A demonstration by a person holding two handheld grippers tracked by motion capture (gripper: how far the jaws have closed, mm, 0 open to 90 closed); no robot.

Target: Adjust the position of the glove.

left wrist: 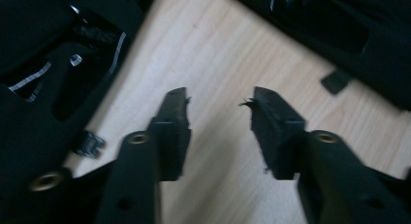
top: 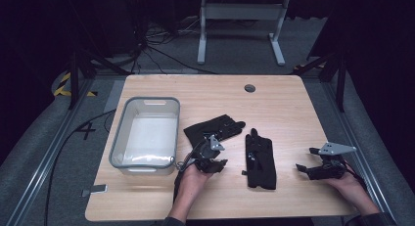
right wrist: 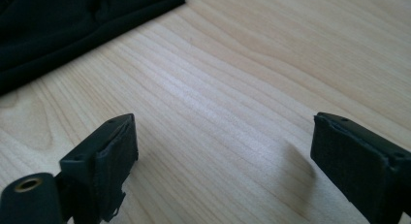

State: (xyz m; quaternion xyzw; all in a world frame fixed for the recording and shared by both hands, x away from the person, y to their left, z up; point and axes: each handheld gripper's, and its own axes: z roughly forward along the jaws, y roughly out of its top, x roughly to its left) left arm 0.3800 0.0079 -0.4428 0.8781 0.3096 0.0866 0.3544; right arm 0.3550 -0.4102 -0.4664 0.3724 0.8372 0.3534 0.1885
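Near the surface's front edge, two black gloves lie between the tongs.
Left tongs point(top: 215, 163) gape, empty, beside the left glove point(top: 214, 129); right tongs point(top: 304, 169), wide open, empty, sit apart from the right glove point(top: 260, 160).

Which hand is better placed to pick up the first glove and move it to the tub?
Left. The left tongs stand open at the edge of the left black glove, right beside the grey tub. The right tongs are open over bare table, apart from the right black glove.
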